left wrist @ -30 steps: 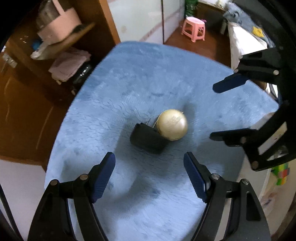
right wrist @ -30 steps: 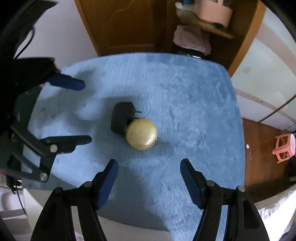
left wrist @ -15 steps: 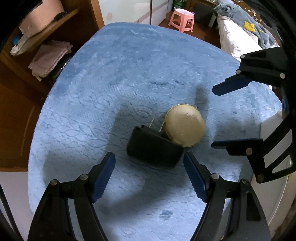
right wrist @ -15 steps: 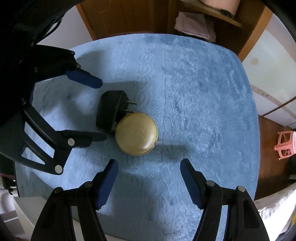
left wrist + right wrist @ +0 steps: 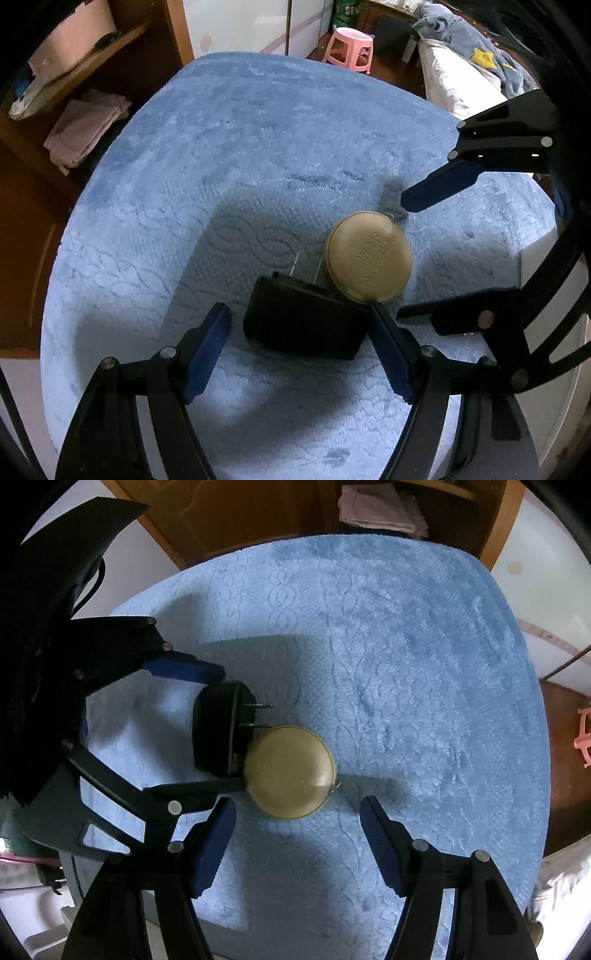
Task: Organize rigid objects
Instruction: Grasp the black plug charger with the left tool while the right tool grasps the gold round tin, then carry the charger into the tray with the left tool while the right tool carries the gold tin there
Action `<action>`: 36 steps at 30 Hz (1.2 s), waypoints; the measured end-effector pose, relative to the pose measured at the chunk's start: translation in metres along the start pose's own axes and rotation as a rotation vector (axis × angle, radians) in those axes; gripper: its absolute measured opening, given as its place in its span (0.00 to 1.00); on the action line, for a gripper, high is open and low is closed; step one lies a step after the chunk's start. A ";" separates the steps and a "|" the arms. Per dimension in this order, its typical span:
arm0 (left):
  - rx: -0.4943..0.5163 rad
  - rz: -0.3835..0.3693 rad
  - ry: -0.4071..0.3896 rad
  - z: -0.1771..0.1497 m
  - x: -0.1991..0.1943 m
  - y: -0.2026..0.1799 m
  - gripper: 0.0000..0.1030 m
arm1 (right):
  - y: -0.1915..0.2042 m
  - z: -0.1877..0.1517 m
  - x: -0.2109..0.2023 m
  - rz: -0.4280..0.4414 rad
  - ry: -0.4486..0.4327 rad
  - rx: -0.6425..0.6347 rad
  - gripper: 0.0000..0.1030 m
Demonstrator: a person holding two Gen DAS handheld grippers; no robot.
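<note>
Blue plush cloth with a woven cable pattern (image 5: 258, 155) covers the surface and carries both task items near its middle.

Item 1, leftmost in the left wrist view: left tool (image 5: 297, 350), black frame with blue ribbed pads. It points steeply down and straddles the adapter; its jaws are closing, one pad a little clear of the adapter's side, the other at or against its far corner, so no firm grip is judged yet.

Item 2: black rectangular plastic plug adapter (image 5: 304, 323), lying flat, its two metal prongs pointing away from the left tool and towards the tin. Its flat sides suit a pinch across the body, which is probably why the left tool sits over it.

Item 3: round gold-coloured metal tin with embossed lettering on the lid (image 5: 367, 256), lying flat and touching the adapter's pronged end.

Item 4: right tool (image 5: 295, 843), same build, jaws moderately wide with nothing between them. It hangs just short of the tin, spaced to pass around its rim; the tin appears to be its target.
</note>
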State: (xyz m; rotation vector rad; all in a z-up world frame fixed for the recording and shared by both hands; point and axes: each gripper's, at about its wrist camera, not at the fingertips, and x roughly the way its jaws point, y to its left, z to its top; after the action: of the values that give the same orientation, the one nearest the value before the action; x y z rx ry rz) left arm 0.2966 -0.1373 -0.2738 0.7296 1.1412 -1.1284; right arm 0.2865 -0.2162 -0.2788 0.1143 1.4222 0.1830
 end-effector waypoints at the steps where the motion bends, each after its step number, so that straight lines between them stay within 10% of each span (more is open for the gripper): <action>1: 0.001 -0.008 -0.008 0.001 0.000 0.001 0.71 | 0.000 0.001 0.000 0.001 0.000 -0.001 0.68; 19: -0.094 0.076 -0.103 -0.046 -0.024 0.007 0.66 | 0.009 0.007 0.022 -0.106 -0.021 -0.049 0.68; 25: -0.152 0.098 -0.145 -0.055 -0.049 0.002 0.66 | 0.023 0.008 0.023 -0.184 -0.033 -0.058 0.54; 36: -0.304 0.256 -0.155 -0.066 -0.129 -0.038 0.66 | 0.053 -0.028 -0.066 -0.148 -0.179 -0.069 0.54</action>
State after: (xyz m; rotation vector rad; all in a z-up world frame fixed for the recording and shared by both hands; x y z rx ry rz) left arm 0.2376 -0.0497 -0.1673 0.5235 1.0258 -0.7610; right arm 0.2472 -0.1782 -0.2088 -0.0310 1.2387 0.0975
